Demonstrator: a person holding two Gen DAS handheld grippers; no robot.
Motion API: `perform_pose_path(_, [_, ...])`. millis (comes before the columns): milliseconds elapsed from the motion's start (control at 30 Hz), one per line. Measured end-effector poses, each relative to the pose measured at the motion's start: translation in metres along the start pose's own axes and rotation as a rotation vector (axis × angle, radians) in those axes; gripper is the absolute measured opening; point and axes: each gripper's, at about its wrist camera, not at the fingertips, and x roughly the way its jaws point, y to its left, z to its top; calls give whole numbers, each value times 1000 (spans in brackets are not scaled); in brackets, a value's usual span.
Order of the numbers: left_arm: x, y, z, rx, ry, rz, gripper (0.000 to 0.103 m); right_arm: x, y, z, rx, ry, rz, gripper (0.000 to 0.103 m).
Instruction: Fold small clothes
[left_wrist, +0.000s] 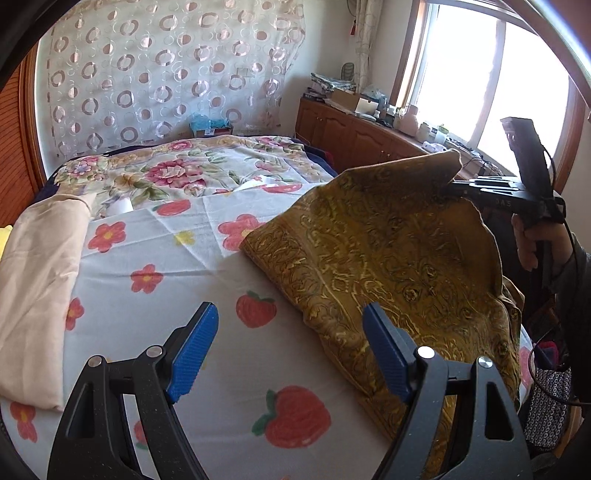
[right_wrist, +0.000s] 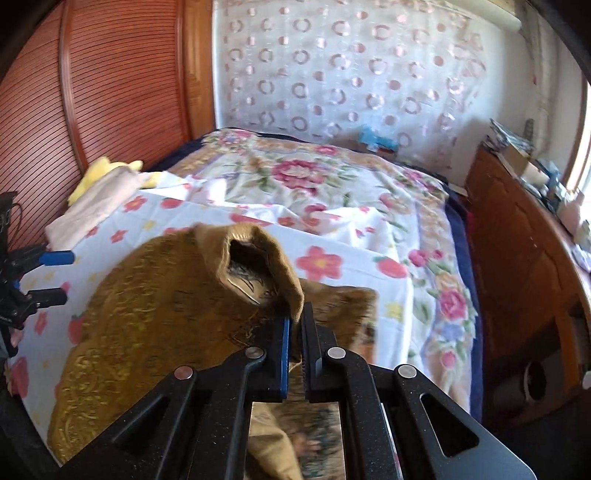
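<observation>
A mustard-gold patterned garment (left_wrist: 399, 266) lies on the flowered sheet (left_wrist: 207, 332) at the right of the bed. My right gripper (right_wrist: 295, 321) is shut on its edge and holds that edge lifted; it also shows in the left wrist view (left_wrist: 452, 184). The garment (right_wrist: 147, 314) drapes down to the left of it. My left gripper (left_wrist: 290, 321) is open and empty, low over the sheet, its right finger (left_wrist: 384, 350) beside the garment's near-left edge. It also shows in the right wrist view (right_wrist: 55, 275).
A folded beige cloth (left_wrist: 40, 280) lies at the left of the bed, with a yellow item (right_wrist: 99, 170) behind it. A wooden headboard (right_wrist: 92, 92) is at the left. A wooden cabinet (left_wrist: 354, 136) with clutter stands under the window at right.
</observation>
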Motion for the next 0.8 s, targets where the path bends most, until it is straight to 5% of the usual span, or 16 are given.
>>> perform_pose_path(300, [27, 4, 23, 3, 37, 2, 81, 39, -23, 19, 68, 102, -38, 4])
perform_pose_path(400, [36, 10, 32, 3, 44, 15, 81, 41, -24, 26, 73, 97, -42, 11])
perform_pose_path(533, [53, 21, 41, -15, 73, 41, 81, 38, -27, 26, 84, 67, -50, 37])
perform_pose_path(800, [73, 19, 42, -24, 107, 38, 81, 50, -22, 18, 86, 30, -18, 48])
